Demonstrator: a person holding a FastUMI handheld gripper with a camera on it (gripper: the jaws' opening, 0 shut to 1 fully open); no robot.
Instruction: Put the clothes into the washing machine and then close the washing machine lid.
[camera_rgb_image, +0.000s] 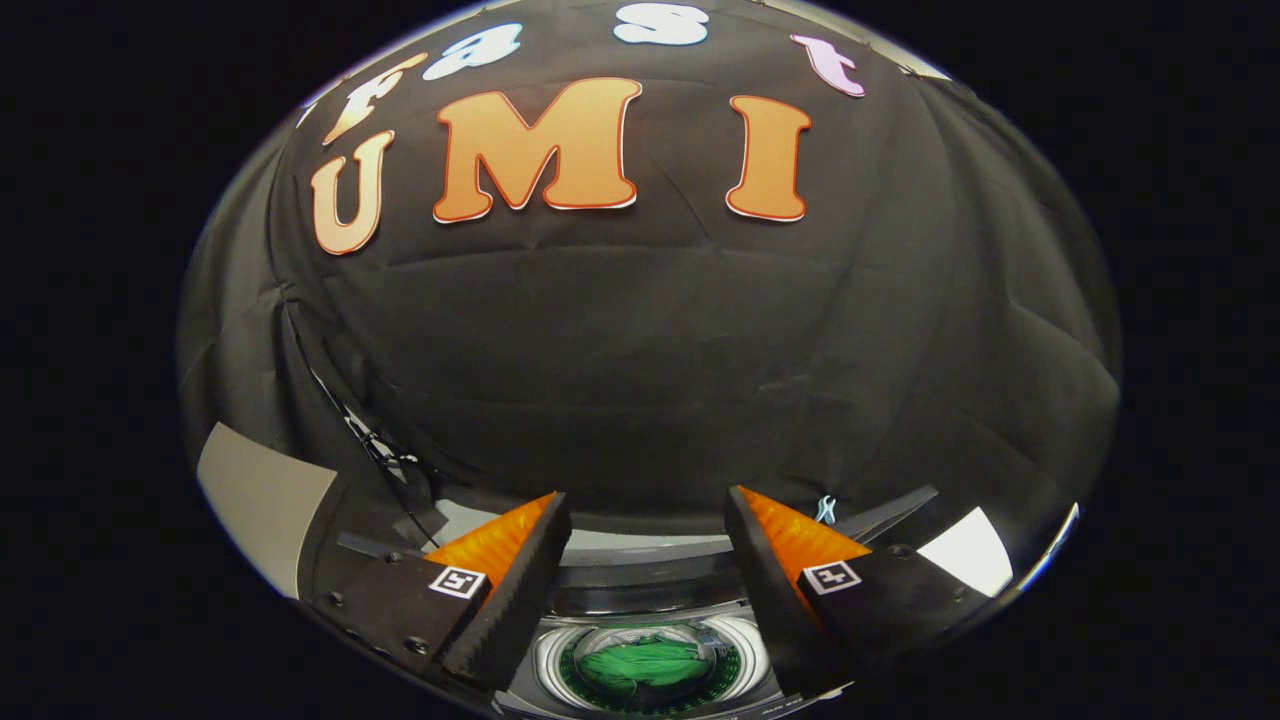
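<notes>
Jaws stand spread apart, gripping nothing, above the washing machine. Green clothes lie down inside its round drum, seen between the fingers, with the machine's lid not closed over them.

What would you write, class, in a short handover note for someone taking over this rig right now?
Gripper: jaws open, holding nothing, raised above the machine.
Green cloth garment: lying inside the round drum of the top-loading washing machine, below and between the jaws.
Done: the garment is in the drum.
Left: the drum is uncovered, so the lid apparently needs closing; where the lid sits cannot be told.
</notes>
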